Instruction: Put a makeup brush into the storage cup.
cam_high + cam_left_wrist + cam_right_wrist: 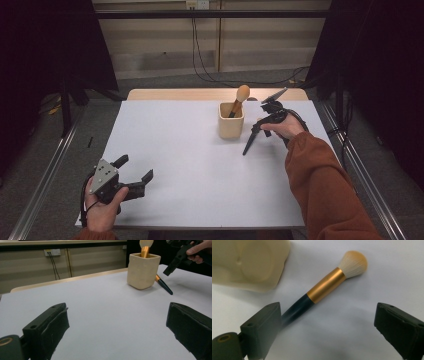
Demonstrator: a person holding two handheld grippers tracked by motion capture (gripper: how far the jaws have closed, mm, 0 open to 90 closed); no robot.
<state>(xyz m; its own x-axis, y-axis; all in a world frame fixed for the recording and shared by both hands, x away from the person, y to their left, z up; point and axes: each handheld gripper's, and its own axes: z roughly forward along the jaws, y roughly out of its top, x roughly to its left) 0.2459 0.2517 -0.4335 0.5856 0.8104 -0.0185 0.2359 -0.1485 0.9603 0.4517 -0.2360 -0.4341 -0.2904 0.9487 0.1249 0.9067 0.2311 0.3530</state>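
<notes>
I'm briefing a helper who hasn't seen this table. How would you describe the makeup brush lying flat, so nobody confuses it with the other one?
Start at the beige square cup toward the far right of the white table. The brush lies flat on the table just beyond that cup, beneath the right gripper, whose jaws are open. It has a dark handle, gold collar and pale bristles, while the other brush stands inside the cup.

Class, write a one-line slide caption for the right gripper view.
Open right claw hovering over a makeup brush lying on the white table beside a cream cup.
</notes>
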